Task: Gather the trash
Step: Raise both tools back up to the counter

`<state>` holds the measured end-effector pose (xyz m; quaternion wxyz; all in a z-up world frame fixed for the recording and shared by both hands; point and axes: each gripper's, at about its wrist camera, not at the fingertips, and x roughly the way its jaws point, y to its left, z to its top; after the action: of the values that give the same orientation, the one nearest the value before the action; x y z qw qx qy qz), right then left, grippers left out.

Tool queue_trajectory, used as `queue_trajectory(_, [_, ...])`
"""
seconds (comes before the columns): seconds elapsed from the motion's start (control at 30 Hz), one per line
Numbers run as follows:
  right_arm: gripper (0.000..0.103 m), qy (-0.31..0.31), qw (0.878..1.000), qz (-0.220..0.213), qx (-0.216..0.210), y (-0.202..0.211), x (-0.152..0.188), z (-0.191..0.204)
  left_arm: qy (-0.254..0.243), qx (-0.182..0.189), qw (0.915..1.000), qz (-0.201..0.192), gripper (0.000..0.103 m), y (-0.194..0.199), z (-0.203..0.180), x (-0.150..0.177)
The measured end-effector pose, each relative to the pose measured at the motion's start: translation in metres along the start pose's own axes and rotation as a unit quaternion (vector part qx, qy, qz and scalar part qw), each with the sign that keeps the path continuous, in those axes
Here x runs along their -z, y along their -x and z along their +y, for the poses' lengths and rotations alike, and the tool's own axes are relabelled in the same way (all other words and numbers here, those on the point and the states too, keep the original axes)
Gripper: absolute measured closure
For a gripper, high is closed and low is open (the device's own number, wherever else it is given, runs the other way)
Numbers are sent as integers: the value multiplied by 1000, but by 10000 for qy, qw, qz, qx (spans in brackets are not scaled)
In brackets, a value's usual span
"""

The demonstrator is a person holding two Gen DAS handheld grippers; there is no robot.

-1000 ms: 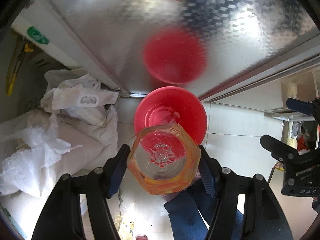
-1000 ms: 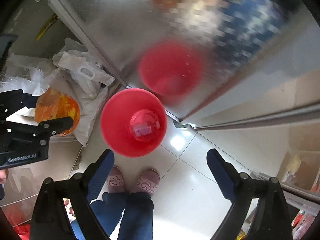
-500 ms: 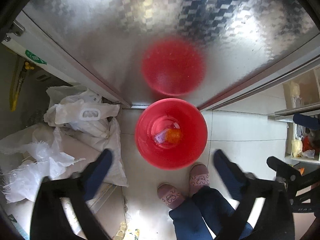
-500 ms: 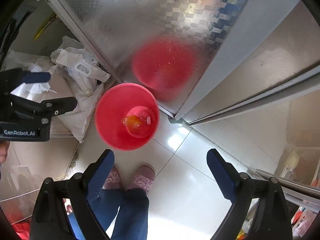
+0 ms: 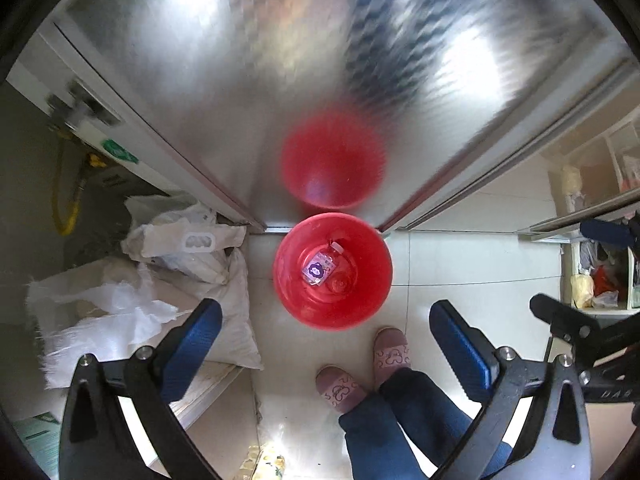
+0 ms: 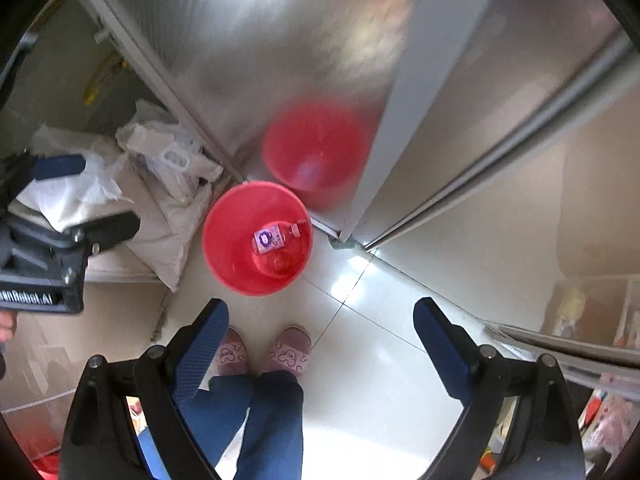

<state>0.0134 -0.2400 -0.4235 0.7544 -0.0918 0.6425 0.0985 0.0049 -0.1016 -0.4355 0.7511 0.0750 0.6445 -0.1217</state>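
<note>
A red bucket (image 5: 290, 284) stands on the pale tiled floor against a shiny metal door. Inside it lie a small bottle with a purple label (image 5: 319, 268) and an orange-tinted clear bottle (image 5: 340, 284). My left gripper (image 5: 324, 307) hangs high above the bucket, pointing down, open and empty. In the right wrist view the same bucket (image 6: 224, 252) sits below and to the left, with the purple-label bottle (image 6: 269, 239) and the clear bottle (image 6: 281, 263) in it. My right gripper (image 6: 320, 307) is open with nothing between its fingers.
White sacks and plastic bags (image 5: 160, 272) are piled left of the bucket. A person's slippered feet (image 5: 390, 354) stand just in front of it. The metal door (image 5: 320, 60) mirrors the bucket. Cluttered shelves (image 5: 592, 276) are at the right.
The left gripper opened and let go of the orange-tinted bottle, which now lies in the bucket. Both grippers have risen, so the bucket looks smaller and farther below.
</note>
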Motion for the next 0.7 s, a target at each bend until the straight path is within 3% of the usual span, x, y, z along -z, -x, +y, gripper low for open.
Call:
queue_trajectory(0.23, [10, -10, 9996, -262, -39, 81, 3, 2, 203, 85, 9997, -57, 0, 83, -5, 4])
queue_trajectory(0.7, [10, 34, 9936, -1081, -327, 241, -22, 11, 606, -6, 9953, -760, 0, 263, 3, 1])
